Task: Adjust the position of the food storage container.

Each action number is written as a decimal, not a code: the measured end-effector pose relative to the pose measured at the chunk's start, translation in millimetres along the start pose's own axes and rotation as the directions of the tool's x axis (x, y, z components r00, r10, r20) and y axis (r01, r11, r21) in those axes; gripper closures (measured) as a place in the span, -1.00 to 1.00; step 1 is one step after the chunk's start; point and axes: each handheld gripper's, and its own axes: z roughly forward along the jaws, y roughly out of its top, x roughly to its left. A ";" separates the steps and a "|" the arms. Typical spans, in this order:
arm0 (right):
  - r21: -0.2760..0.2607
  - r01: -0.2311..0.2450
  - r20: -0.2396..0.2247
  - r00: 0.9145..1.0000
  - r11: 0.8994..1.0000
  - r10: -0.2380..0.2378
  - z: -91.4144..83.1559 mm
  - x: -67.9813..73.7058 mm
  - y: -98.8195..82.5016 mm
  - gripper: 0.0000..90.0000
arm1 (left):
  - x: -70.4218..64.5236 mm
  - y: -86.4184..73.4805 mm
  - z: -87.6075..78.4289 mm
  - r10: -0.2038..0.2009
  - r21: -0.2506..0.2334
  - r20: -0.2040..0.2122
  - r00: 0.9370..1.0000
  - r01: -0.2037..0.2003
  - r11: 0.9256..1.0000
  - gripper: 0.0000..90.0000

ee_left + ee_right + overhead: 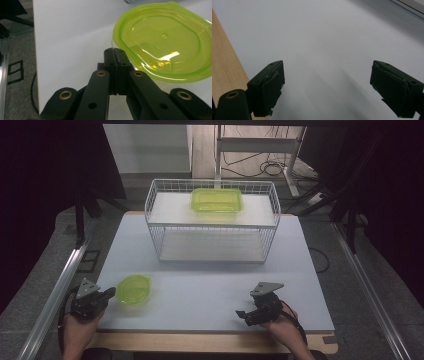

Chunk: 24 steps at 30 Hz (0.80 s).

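Black jaws of the left gripper [115, 56] rise from six o'clock in the left gripper view, pressed flat together with nothing between them. Their tips sit just beside the near rim of a translucent green lid [163, 41], which lies at two o'clock of them on the white tabletop [72, 32]; whether the tips touch that rim I cannot tell from this angle. That close view brings out the lid's raised border, its central dimple and a glint of light. From the high view, the lid [134, 289] is only a small green oval at about eight o'clock on the table, with the left gripper [107, 294] at its nine o'clock, held in a hand [80, 322].

At twelve o'clock on the table stands a white wire basket rack [212, 222], with a green container [217, 200] on its upper shelf.

At five o'clock rests the right gripper [240, 314]. Its own view shows its jaws spread wide over bare tabletop, and a wooden table edge [223, 65] at nine o'clock.
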 end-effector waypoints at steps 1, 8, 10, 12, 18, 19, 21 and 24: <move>0.001 0.000 0.000 1.000 1.000 0.000 0.1 0.0 0.0 -0.72 | -0.7 0.6 0.7 0.000 -0.001 0.004 1.000 0.000 1.000 0.99; 0.006 0.002 -0.002 1.000 1.000 -0.002 1.1 0.1 -0.1 -0.71 | -6.5 4.8 5.9 0.008 0.000 0.021 1.000 -0.008 1.000 0.99; 0.006 0.002 -0.001 1.000 1.000 -0.002 1.1 0.1 -0.1 -0.72 | -7.3 5.4 6.8 0.006 -0.001 0.024 1.000 -0.006 1.000 0.99; 0.006 0.001 0.000 1.000 1.000 -0.001 1.2 0.4 0.1 -0.72 | -9.6 7.6 9.6 0.009 -0.001 0.031 0.999 -0.008 1.000 0.99; 0.009 0.000 0.003 1.000 1.000 0.000 1.9 1.2 0.3 -0.72 | -14.0 12.7 16.2 0.013 -0.002 0.039 0.999 -0.013 1.000 0.99; 0.012 0.002 0.004 1.000 1.000 -0.002 2.4 1.5 0.4 -0.71 | -14.8 14.3 17.6 0.013 -0.001 0.042 0.999 -0.013 1.000 0.99; 0.013 0.002 0.005 1.000 1.000 -0.002 2.6 1.8 0.5 -0.72 | -17.0 17.8 20.5 0.018 -0.001 0.051 0.999 -0.018 1.000 0.99; 0.016 0.005 0.008 1.000 1.000 -0.005 2.5 1.6 0.4 -0.72 | -22.9 22.5 25.0 0.041 0.012 0.067 0.997 -0.042 0.999 0.99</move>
